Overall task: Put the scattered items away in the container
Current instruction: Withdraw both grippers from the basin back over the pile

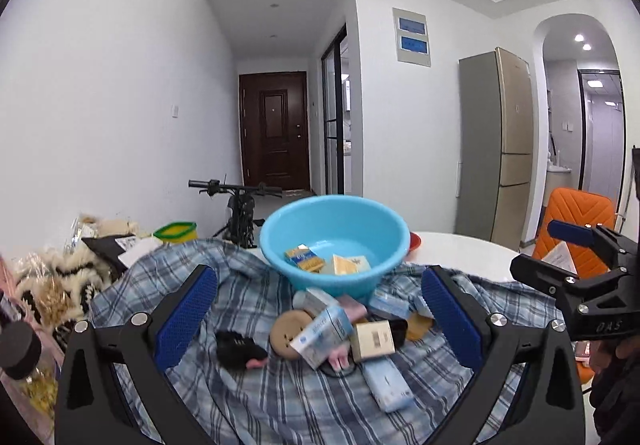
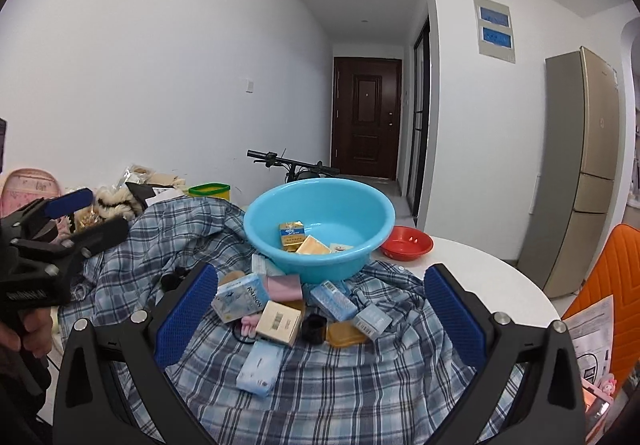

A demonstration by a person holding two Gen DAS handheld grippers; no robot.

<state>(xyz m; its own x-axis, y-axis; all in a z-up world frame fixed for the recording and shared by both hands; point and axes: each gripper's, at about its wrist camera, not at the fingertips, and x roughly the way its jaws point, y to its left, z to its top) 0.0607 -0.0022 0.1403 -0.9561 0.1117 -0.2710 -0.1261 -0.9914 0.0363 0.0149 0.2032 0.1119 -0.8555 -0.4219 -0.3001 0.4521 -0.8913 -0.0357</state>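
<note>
Left wrist view: the left gripper (image 1: 318,319) hangs above the plaid cloth (image 1: 280,401); its blue fingers (image 1: 186,319) are spread wide with nothing between them
Right gripper: its own view shows the right gripper (image 2: 320,315) likewise spread wide and empty; it hovers over the same heap; a hand (image 2: 34,329) grips the other tool's handle at the left edge
Scattered items: a pile lies on the cloth just in front of the basin; a white-and-blue carton (image 2: 240,297) tilted; a beige box (image 2: 279,322) with a barcode beside it; a pale blue packet (image 2: 260,369) nearest the camera; a black cap (image 2: 314,329); a brown disc (image 1: 288,333); a black clump (image 1: 240,349) apart to the left
Container: the blue basin (image 2: 320,241) sits on the cloth behind the pile; it holds a gold-and-blue pack (image 2: 292,235) and two more small boxes
Beyond: a red dish (image 2: 406,243) rests on the white table (image 2: 480,269), just right of the basin; an orange chair (image 1: 576,221) stands further right
</note>
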